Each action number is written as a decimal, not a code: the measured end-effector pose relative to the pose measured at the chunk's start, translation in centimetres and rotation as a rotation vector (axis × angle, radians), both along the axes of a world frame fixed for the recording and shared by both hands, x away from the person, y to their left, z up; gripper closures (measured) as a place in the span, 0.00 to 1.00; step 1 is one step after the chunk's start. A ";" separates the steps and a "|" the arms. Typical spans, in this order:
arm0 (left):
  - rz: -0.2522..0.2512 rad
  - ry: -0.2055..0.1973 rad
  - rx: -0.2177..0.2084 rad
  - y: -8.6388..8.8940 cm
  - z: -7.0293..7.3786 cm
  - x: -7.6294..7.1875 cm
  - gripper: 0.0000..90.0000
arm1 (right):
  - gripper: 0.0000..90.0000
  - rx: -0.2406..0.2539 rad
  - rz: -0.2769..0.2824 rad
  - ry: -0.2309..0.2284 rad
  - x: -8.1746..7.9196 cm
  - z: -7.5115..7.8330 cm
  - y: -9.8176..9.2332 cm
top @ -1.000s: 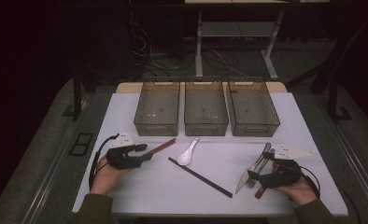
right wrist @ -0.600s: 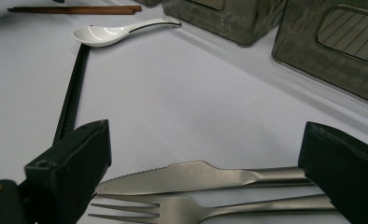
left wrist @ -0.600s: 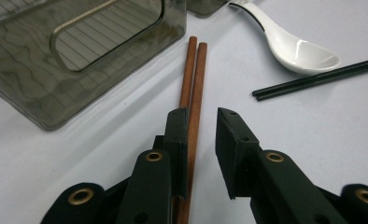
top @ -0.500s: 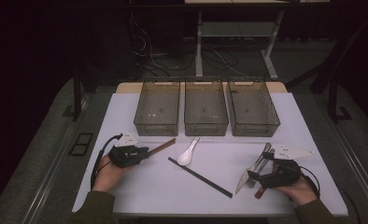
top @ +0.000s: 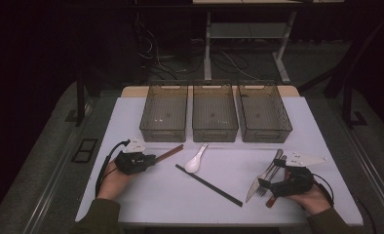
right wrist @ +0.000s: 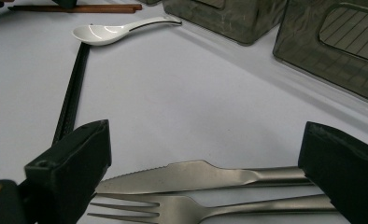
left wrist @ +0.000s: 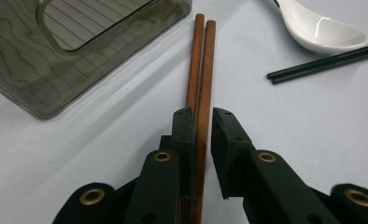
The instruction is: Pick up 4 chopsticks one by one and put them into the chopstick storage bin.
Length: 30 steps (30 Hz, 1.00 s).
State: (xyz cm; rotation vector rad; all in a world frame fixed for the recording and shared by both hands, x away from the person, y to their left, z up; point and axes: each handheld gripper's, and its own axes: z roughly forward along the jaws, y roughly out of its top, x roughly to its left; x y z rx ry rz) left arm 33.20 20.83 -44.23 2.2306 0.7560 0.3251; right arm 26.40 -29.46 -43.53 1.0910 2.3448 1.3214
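Since the earlier frame: left gripper (top: 148, 159) jaws have just been closing on the brown chopsticks (top: 169, 153).
High view: three bins (top: 215, 127) behind; spoon (top: 196, 160), black chopsticks (top: 208, 185) mid-table.
Left gripper view: jaws narrow, clamping brown chopsticks (left wrist: 200, 79), likely for lifting.
Right gripper view: jaws wide, straddling knife (right wrist: 205, 175) and fork (right wrist: 182, 208), untouched.
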 end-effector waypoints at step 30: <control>-0.035 0.004 0.050 -0.5 -0.1 0.0 0.89 | 0.03 -0.001 0.002 0.000 0.0 0.0 0.0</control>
